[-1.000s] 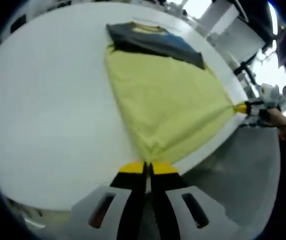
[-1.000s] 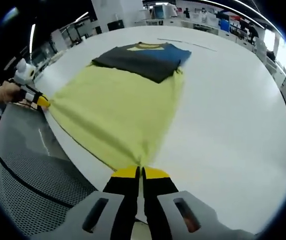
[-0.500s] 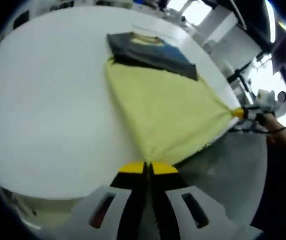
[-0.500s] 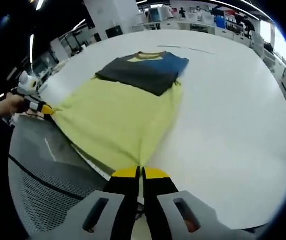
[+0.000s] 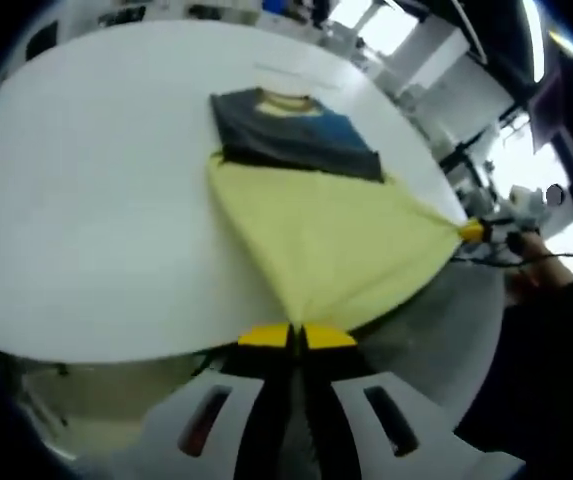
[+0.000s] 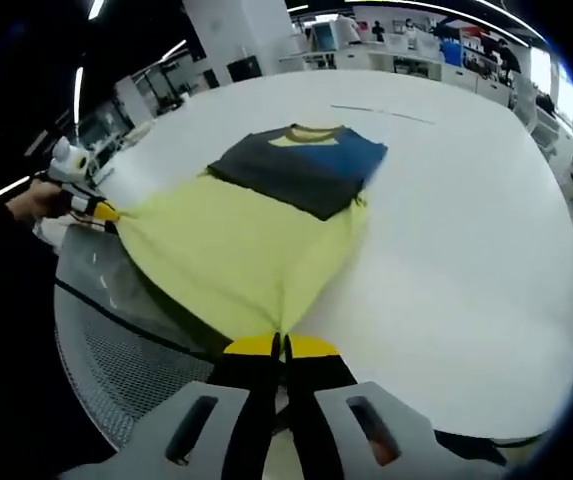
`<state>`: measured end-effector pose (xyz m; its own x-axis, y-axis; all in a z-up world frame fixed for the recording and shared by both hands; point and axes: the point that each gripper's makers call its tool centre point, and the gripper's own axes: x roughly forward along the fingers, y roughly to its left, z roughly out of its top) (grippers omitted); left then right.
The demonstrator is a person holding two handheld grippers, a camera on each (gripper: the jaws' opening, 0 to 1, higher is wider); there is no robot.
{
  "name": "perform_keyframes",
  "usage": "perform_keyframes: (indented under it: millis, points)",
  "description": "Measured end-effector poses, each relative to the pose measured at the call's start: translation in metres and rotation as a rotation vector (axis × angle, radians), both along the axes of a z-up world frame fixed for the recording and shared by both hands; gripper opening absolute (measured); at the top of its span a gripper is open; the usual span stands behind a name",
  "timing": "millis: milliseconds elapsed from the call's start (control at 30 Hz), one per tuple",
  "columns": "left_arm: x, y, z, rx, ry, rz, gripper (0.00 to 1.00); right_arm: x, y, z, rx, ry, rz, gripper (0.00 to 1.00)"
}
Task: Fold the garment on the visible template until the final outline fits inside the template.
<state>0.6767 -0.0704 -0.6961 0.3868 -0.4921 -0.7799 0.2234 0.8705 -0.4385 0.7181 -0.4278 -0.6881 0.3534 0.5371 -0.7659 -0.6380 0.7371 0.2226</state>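
Yellow garment (image 5: 331,240) hem past table (image 5: 86,220) edge; left gripper (image 5: 297,338), right gripper (image 6: 280,347) jaws pinching corners.

White round table (image 6: 486,250) spans both views — surface smooth, matte. Grey perforated mesh flooring (image 6: 116,370) lies below its near edge. Beyond the far rim — desks, shelving and bright windows (image 6: 406,40), blurred. Thin dark line (image 6: 381,112) on tabletop, far side.

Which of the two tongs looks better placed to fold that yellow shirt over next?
Neither clearly: the left tongs and right tongs each pinch a corner of the yellow shirt's hem, stretched evenly, so they would probably carry it forward together.
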Motion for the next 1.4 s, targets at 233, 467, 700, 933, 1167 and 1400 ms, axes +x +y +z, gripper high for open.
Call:
perform_keyframes:
  millis: [233, 467, 700, 933, 1167, 1400]
  points:
    - [-0.016, -0.004, 0.02, -0.009, -0.006, -0.007, 0.0, -0.017, -0.002, 0.016, 0.004, 0.002, 0.029, 0.03]
    - [-0.03, -0.009, 0.047, -0.022, -0.01, -0.017, 0.0, -0.032, -0.005, 0.035, 0.004, 0.009, 0.055, 0.02]
    - [-0.021, -0.01, 0.083, -0.015, -0.075, -0.015, 0.0, -0.024, -0.006, 0.063, 0.038, -0.034, 0.038, 0.02]
    - [0.014, -0.008, 0.103, 0.002, -0.151, -0.031, 0.0, 0.012, -0.003, 0.08, 0.02, -0.115, 0.051, 0.02]
    - [0.059, -0.002, 0.102, -0.019, -0.179, -0.016, 0.0, 0.069, 0.003, 0.087, 0.0, -0.184, 0.081, 0.02]
    - [0.098, 0.008, 0.094, 0.008, -0.2, 0.001, 0.0, 0.115, 0.016, 0.086, -0.023, -0.217, 0.108, 0.02]
